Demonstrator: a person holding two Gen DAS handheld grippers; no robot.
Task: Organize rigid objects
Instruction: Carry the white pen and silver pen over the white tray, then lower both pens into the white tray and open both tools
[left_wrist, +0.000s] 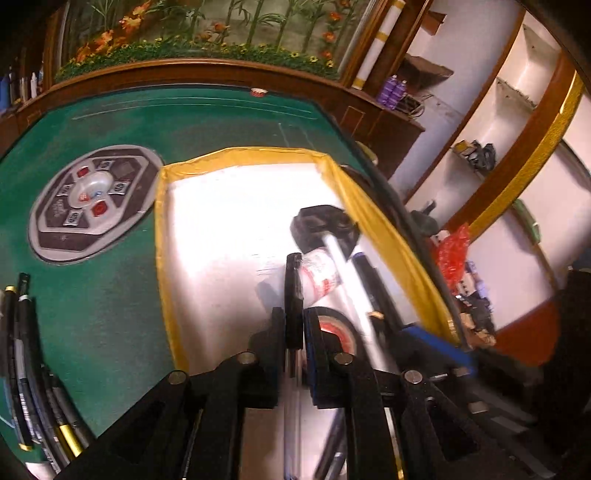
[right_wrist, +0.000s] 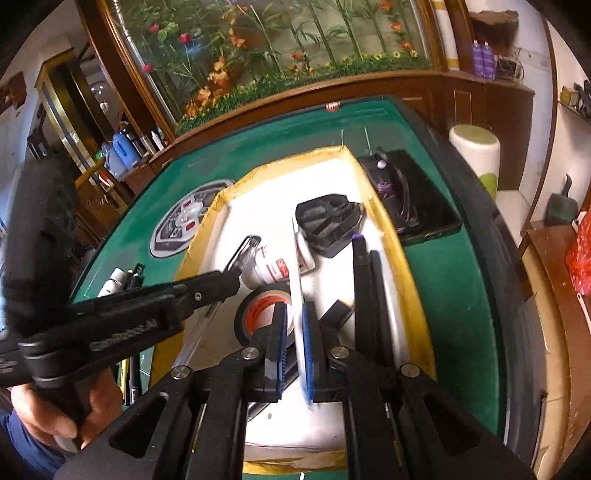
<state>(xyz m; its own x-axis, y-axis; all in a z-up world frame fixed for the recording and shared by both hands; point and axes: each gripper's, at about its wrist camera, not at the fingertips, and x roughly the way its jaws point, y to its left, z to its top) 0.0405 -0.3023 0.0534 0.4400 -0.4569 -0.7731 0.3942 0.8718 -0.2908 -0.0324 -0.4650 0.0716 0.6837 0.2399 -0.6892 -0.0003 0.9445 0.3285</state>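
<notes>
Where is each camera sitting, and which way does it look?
Left wrist: sits on the left gripper, looking down over the white tray; its jaws pinch a clear pen.
Right wrist: sits on the right gripper, looking down at the same tray; its jaws hold a white pen; the person's left hand shows.
Both share the tape roll, white bottle and green table.
</notes>
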